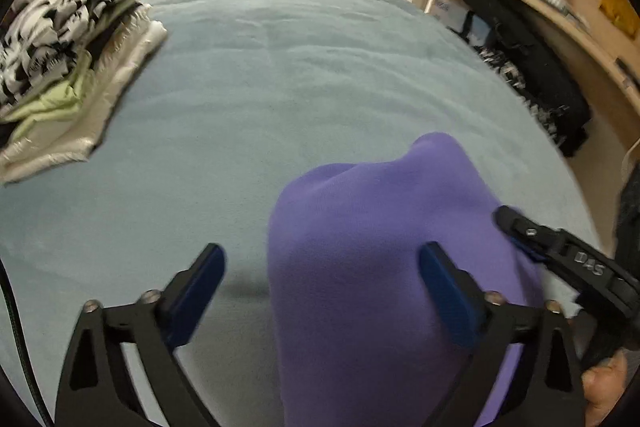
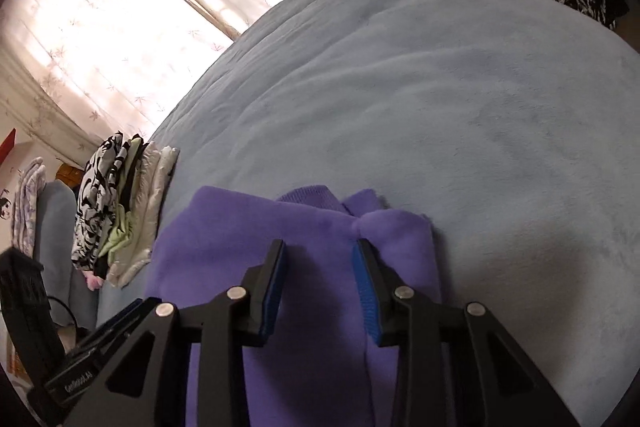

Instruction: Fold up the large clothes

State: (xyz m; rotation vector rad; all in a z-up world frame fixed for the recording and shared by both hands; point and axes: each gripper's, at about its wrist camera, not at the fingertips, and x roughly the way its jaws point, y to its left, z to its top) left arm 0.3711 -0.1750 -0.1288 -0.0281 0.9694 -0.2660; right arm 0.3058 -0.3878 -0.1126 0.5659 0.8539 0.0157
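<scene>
Left wrist view: the left gripper (image 1: 322, 269) stands with its jaws spread wide and nothing pressed between them; its right finger overlaps the purple garment (image 1: 384, 267), its left finger hangs over bare blanket. The garment lies folded on the near part of the grey-blue blanket (image 1: 304, 67), its far end coming to a rounded tip. The right gripper (image 1: 520, 227) enters from the right edge, lying against the garment's right side.

Right wrist view: the right gripper (image 2: 320, 247) has its jaws partly open, with a clear gap between the blue pads (image 2: 366, 291); the purple garment (image 2: 224, 235) lies beneath them, and the pads do not pinch it. The garment's far edge shows a ribbed band and an uneven, bunched corner.

A stack of folded clothes (image 1: 68, 67) sits at the blanket's left edge, well apart from the garment. The wide stretch of blanket beyond and to the right of the garment lies bare up to its far edge, where curtains (image 2: 120, 7) hang. A wooden shelf (image 1: 560, 7) and dark clothes border the right side.
</scene>
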